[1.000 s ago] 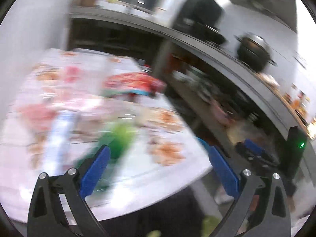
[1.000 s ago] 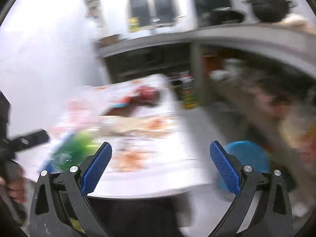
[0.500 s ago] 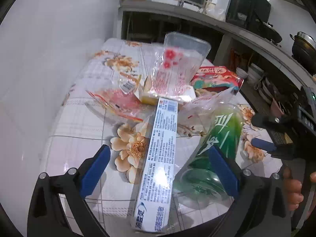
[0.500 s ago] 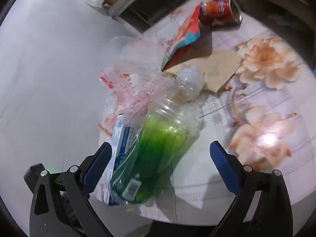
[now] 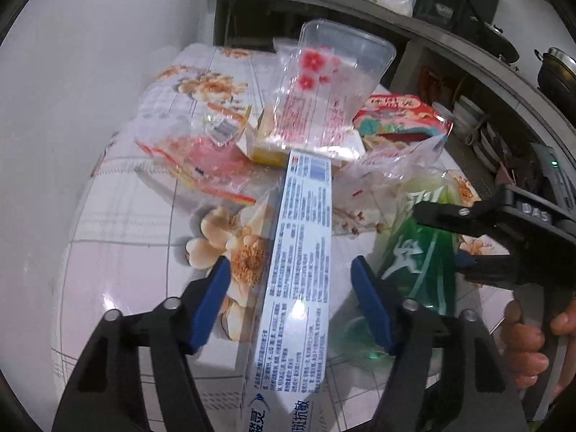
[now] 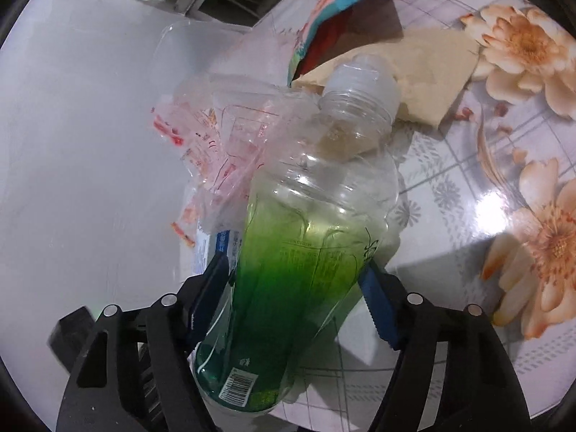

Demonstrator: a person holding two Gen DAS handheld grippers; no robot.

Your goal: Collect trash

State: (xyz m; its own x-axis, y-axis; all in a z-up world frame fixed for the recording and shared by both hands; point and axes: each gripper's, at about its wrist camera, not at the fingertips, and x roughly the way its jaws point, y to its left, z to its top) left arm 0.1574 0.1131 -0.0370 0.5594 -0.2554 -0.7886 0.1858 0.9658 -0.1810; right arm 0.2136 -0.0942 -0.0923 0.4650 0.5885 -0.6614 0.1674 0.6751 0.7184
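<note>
Both pick-ups are under way at once. The left gripper (image 5: 288,306) straddles the long toothpaste box (image 5: 298,273), its jaws just closing in but gaps show on each side, so no grip yet. The right gripper (image 6: 295,298) has been closing too, its blue pads now against the green bottle (image 6: 288,288) lying on the flowered surface (image 6: 504,180). Next, I'd judge: finish both squeezes, then lift clear of the plastic wrappers (image 5: 313,108) ahead.

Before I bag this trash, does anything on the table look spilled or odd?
No spill shows. The green bottle lies on its side with no cap on its neck, tangled with clear plastic wrappers. The toothpaste box juts over the table edge.
</note>
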